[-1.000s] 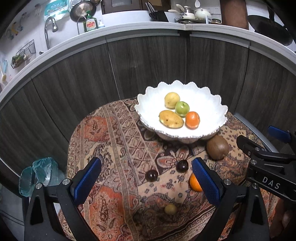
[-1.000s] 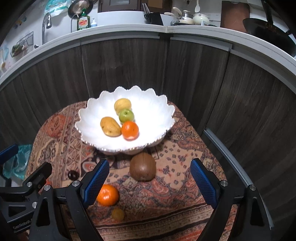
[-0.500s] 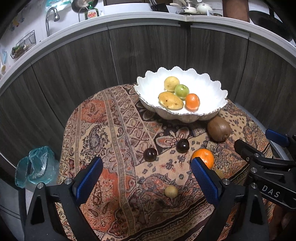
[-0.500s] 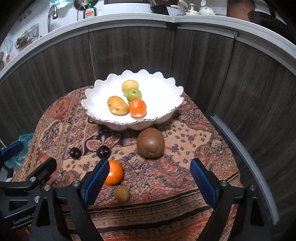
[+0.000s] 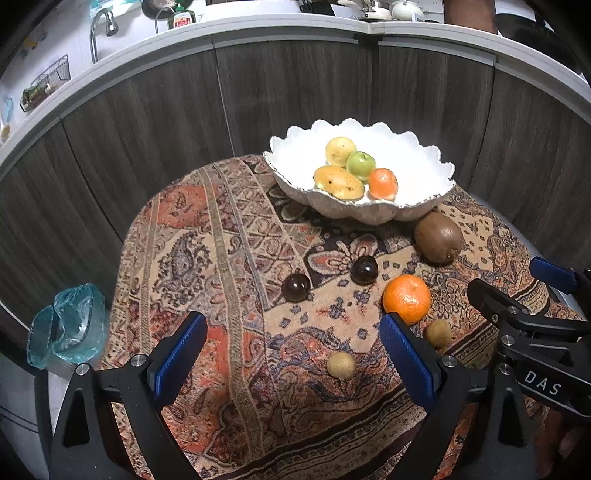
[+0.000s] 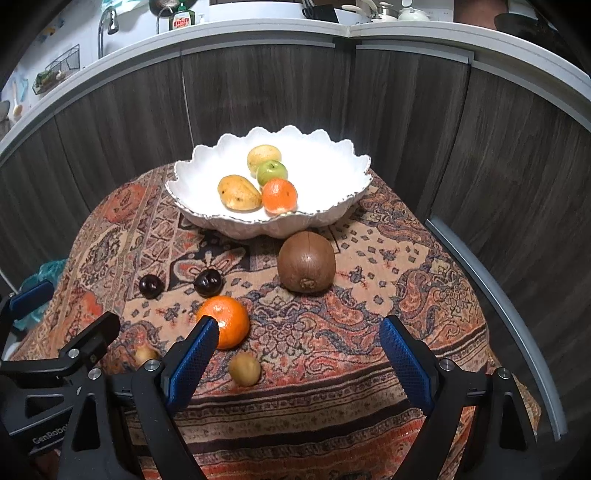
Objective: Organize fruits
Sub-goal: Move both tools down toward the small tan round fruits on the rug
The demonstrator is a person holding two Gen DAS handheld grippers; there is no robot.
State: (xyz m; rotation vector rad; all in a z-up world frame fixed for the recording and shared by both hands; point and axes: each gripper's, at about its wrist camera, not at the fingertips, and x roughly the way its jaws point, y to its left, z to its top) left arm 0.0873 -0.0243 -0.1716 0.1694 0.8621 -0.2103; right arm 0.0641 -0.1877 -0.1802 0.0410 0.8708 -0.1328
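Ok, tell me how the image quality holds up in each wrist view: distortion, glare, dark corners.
Left wrist view: strong fisheye bend curves the counter edge, corners go black, the white bowl is nearly blown out, and everything stays sharp. Right wrist view: same curving and black corners, with a bright glare spot on the loose orange.

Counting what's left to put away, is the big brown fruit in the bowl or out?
Out. The brown fruit lies on the patterned cloth just in front of the bowl.

bowl [image 6: 354, 166] behind kiwi [image 6: 306, 264]; mandarin [image 6: 224, 322] left of kiwi
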